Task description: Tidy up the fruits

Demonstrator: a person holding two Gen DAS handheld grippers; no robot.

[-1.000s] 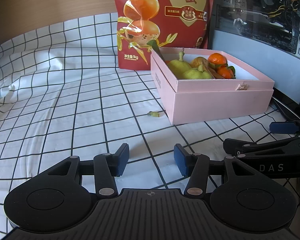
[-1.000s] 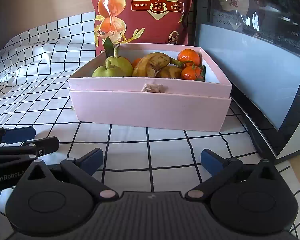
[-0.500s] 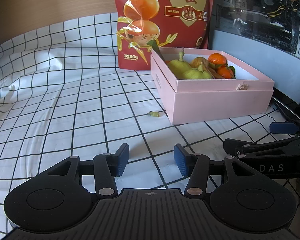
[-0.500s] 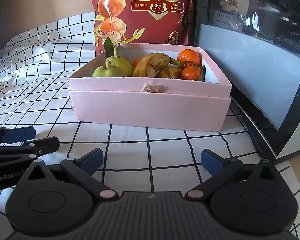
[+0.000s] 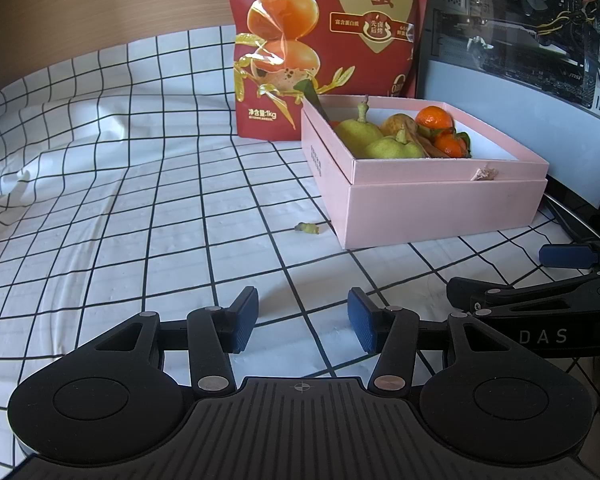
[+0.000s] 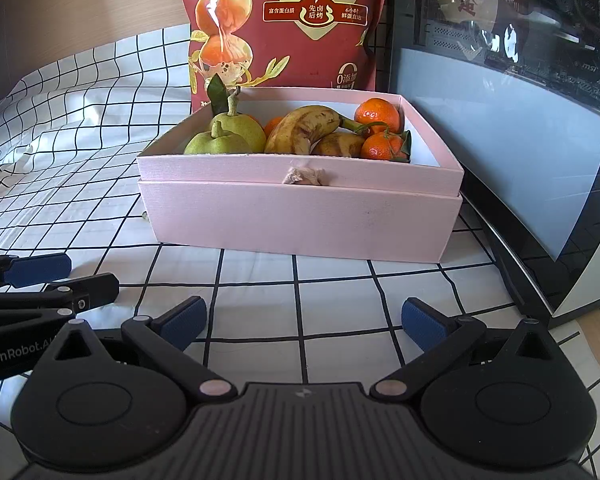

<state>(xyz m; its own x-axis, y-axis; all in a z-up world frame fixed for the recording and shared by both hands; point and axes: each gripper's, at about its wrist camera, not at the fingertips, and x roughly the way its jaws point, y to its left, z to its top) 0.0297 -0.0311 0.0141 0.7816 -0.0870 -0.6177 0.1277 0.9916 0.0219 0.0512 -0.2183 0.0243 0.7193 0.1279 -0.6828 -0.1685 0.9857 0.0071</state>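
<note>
Left gripper and right gripper, ribbed blue pads, jaws apart, holding nothing, low over wrinkled grid-check tablecloth. Farther: matte pink cardboard box holding smooth green pears, spotted bananas, glossy tangerines. Glossy red bag behind.

Looks like a home desk corner: a worktop under a black-grid white cloth, a glass-sided computer case with its innards on show, a red bag of eggs propped against a wood-tone wall.
</note>
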